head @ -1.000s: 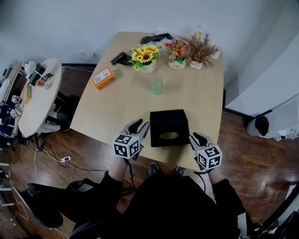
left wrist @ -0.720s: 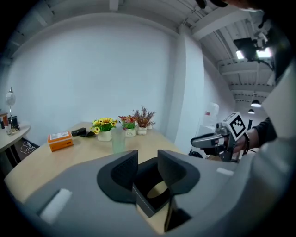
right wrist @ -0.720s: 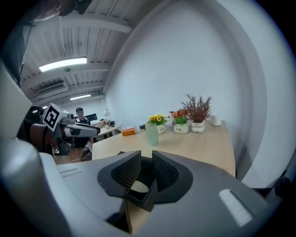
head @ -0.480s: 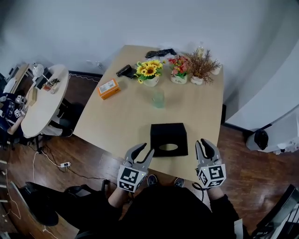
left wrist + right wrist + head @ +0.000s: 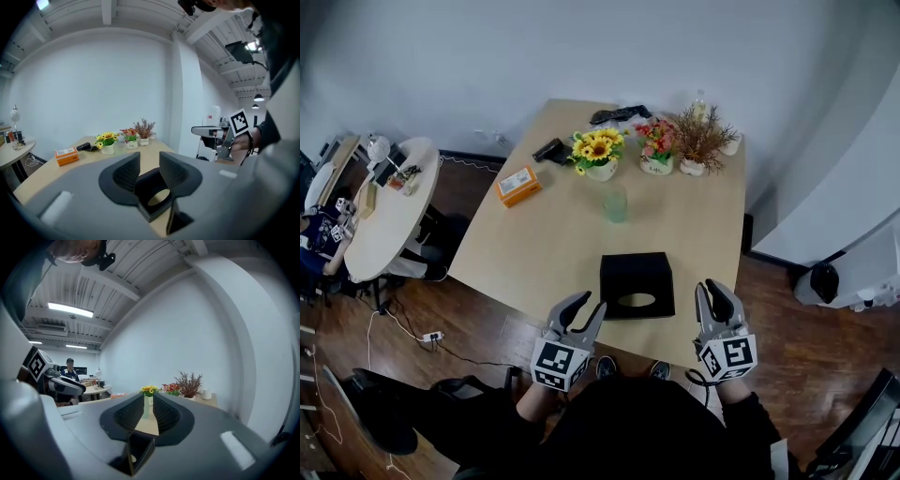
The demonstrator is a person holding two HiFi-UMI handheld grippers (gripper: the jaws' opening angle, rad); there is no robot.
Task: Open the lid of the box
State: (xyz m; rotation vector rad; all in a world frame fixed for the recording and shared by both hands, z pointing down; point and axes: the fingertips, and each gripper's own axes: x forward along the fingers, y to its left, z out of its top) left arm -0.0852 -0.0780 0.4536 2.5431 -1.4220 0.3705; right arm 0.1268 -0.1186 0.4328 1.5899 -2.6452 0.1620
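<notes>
A black box (image 5: pixel 636 284) with an oval hole in its near face stands close to the front edge of the wooden table (image 5: pixel 544 244), its lid down. My left gripper (image 5: pixel 587 304) hovers at the box's near-left corner, jaws a little apart with nothing between them. In the left gripper view the box (image 5: pixel 152 197) shows through the gap of that gripper (image 5: pixel 149 161). My right gripper (image 5: pixel 712 287) is off the box's right side, apart from it. Its jaws are closing, with a narrow gap and nothing in it (image 5: pixel 148 404). A box corner (image 5: pixel 140 448) shows below.
At the table's far end stand a sunflower pot (image 5: pixel 598 150), pink flowers (image 5: pixel 656 141) and a dried plant (image 5: pixel 703 136). A green glass (image 5: pixel 615 202) stands mid-table and an orange packet (image 5: pixel 517 185) at the left edge. A cluttered round table (image 5: pixel 384 206) is at the left.
Both grippers have drawn back from the box's sides toward the table's front edge. The box has not moved on the table.
</notes>
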